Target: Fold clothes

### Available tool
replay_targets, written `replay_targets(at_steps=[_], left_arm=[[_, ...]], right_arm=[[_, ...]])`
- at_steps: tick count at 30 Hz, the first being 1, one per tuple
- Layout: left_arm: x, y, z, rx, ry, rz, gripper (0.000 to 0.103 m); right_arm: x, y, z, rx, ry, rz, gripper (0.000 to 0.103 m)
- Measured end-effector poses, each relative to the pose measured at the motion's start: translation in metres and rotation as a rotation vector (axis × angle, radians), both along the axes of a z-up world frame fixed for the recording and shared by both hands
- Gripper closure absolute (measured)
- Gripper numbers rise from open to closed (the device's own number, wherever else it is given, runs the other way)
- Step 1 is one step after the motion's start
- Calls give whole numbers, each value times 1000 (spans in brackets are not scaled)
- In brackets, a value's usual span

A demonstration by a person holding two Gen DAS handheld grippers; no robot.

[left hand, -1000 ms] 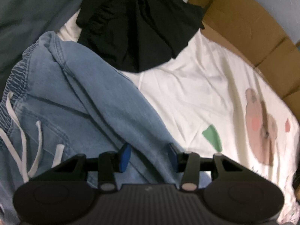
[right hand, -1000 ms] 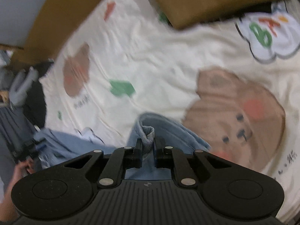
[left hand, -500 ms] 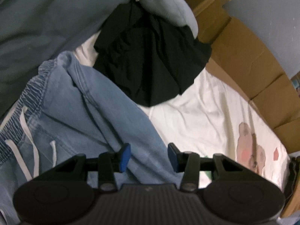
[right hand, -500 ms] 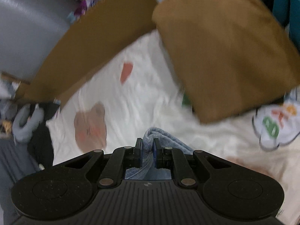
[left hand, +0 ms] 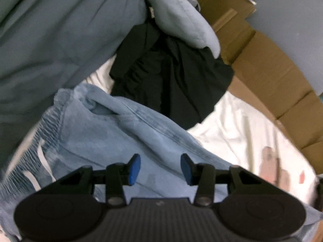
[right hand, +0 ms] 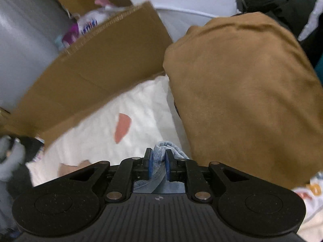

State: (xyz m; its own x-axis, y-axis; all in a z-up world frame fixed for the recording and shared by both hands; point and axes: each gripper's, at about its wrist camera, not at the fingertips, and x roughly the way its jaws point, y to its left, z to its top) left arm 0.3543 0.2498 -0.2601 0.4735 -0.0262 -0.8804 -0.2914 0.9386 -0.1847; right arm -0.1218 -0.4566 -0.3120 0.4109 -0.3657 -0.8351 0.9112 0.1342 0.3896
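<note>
Light blue jeans with an elastic waistband and a white drawstring lie on a white printed sheet. My left gripper hovers over the jeans, open, its blue pads well apart with nothing pinched. In the right wrist view a bunched end of the jeans sits between the pads of my right gripper. Its jaws are opening, and the denim still fills the narrow gap and touches both pads. The stretch of jeans between the two grippers is hidden.
A black garment lies beyond the jeans, under grey-blue fabric and a pale blue padded piece. Cardboard boxes edge the sheet. A folded brown garment lies right of my right gripper, with a cardboard flap behind.
My right gripper carried the denim end across the sheet to beside the brown garment, and its pad gap widened a little. My left gripper rose and tipped toward the black garment, staying open.
</note>
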Motion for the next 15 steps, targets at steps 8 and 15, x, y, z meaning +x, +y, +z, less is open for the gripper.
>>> replay_targets(at_steps=[8, 15], left_arm=[[36, 10, -30, -88, -15, 72, 56], [57, 20, -46, -190, 47, 222, 58]], right_arm=[[31, 12, -29, -129, 90, 158, 70], [85, 32, -41, -240, 154, 415, 63]])
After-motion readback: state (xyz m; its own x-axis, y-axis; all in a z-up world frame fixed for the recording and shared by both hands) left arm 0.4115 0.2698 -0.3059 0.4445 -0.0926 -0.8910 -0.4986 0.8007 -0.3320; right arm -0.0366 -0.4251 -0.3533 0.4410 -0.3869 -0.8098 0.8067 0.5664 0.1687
